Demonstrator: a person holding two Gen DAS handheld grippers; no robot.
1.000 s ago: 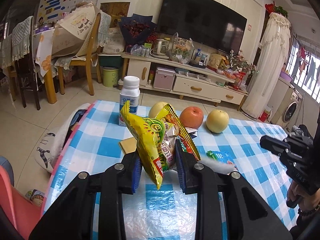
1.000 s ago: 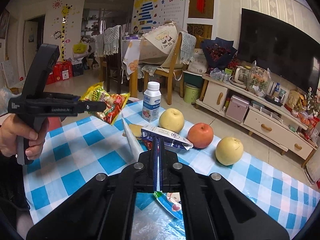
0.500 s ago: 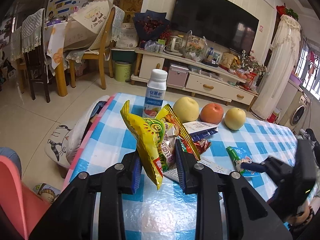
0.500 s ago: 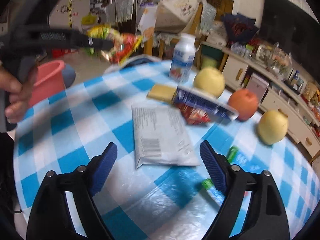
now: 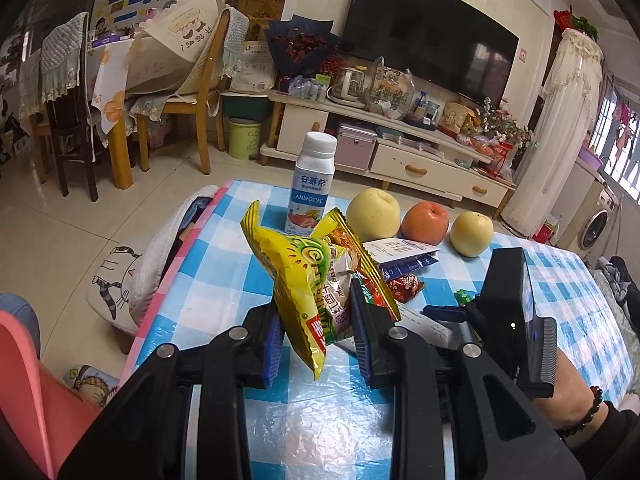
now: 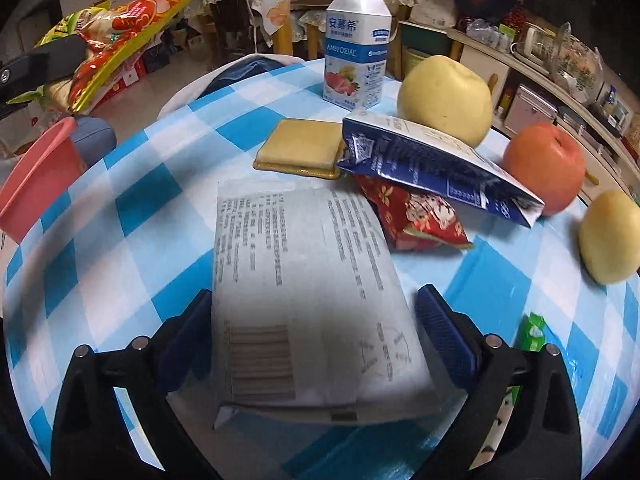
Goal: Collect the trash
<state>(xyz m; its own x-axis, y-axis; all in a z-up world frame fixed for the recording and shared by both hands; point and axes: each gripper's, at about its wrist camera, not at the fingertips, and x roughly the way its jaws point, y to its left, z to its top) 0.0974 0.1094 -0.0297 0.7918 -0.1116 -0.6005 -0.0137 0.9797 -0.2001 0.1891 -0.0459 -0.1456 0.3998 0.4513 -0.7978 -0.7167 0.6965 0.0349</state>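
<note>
My left gripper is shut on a bunch of yellow and red snack wrappers and holds it above the checked table. The wrappers also show in the right wrist view at the upper left. My right gripper is open, low over the table, its jaws on either side of a flat white packet. Beyond the packet lie a red wrapper, a blue-and-white carton wrapper and a yellow square packet. A green wrapper lies right of the gripper.
A yoghurt bottle, two yellow pears and an orange apple stand at the table's far side. A pink bin is left of the table. Chairs and a TV cabinet stand beyond.
My right gripper opened a second ago and has since dropped lower and moved forward, so its jaws now straddle the white packet. My left gripper keeps hold of the wrappers.
</note>
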